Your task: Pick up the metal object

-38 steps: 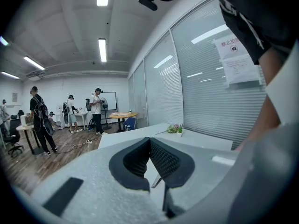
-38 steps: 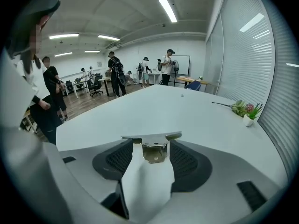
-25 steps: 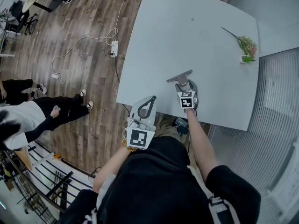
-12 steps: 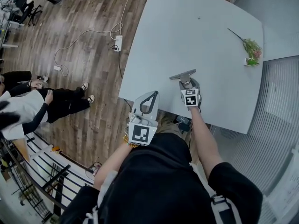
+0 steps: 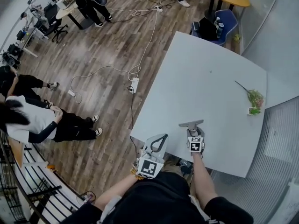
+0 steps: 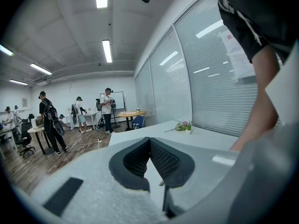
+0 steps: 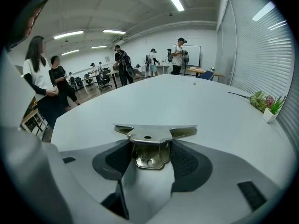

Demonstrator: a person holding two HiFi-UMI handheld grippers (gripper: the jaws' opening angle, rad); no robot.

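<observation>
The metal object (image 5: 191, 123) is a shiny clip with a wide flat blade, lying on the pale grey table (image 5: 205, 83) near its front edge. In the right gripper view its folded handle (image 7: 150, 149) sits between the dark pads. My right gripper (image 5: 193, 130) has just been closing its jaws, and both pads now touch the handle's sides. Off the table's front edge my left gripper (image 5: 160, 137) is shut, its tips meeting in the left gripper view (image 6: 149, 140) with nothing between them.
A small potted plant sprig (image 5: 253, 101) lies at the table's right edge, also in the right gripper view (image 7: 267, 104). A tiny speck (image 5: 210, 71) sits mid-table. Cables and a power strip (image 5: 134, 84) lie on the wood floor; people stand at left.
The head view has swung to take in more of the room, so table and grippers sit lower in the picture. Both grippers keep their places relative to the clip and the table edge.
</observation>
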